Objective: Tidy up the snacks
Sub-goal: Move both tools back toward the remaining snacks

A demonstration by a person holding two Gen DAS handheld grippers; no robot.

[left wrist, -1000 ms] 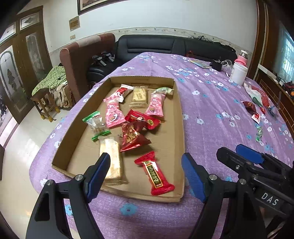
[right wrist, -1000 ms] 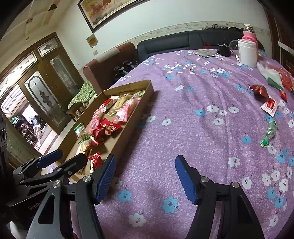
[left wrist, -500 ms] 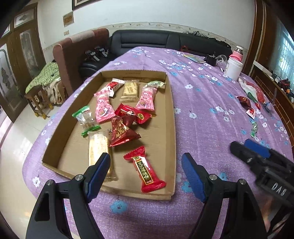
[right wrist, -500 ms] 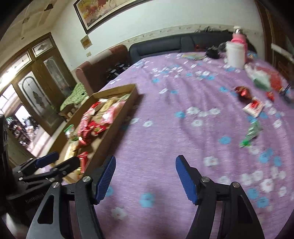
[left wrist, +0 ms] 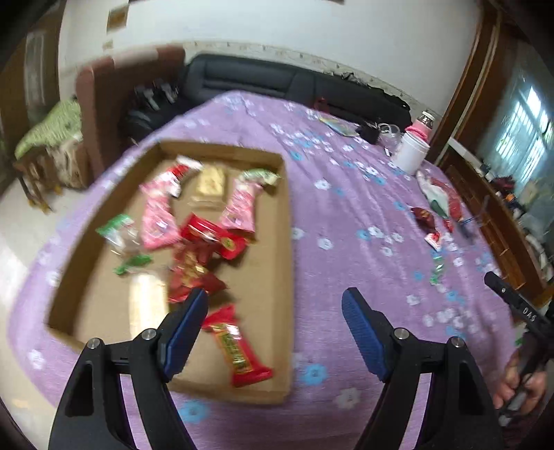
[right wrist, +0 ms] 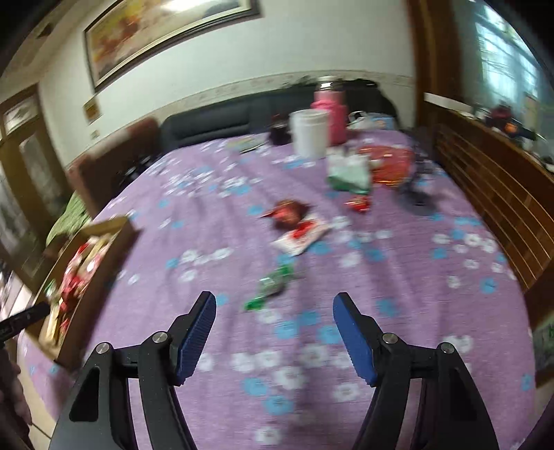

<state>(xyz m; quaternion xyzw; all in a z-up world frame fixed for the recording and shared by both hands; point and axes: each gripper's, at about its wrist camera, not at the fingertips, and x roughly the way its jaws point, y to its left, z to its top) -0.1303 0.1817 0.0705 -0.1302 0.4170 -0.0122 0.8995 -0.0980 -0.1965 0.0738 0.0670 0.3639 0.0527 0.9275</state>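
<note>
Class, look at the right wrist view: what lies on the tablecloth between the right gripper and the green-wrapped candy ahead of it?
Nothing: only bare purple flowered tablecloth lies between the opening, empty right gripper and the green-wrapped candy.

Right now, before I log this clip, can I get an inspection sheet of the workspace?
Surface: table under a purple flowered cloth.
Job's things: cardboard tray holding about ten wrapped snacks; loose ones on the cloth include a green candy, a white-and-red packet and a dark red snack.
Clutter: white tub, pink bottle, plastic bags.
Grippers: left gripper open over the tray's near end, nothing between the fingers; right gripper opening, empty, facing the green candy.
Cables: nothing seen.
Surroundings: black sofa, framed picture, wooden doors.
</note>
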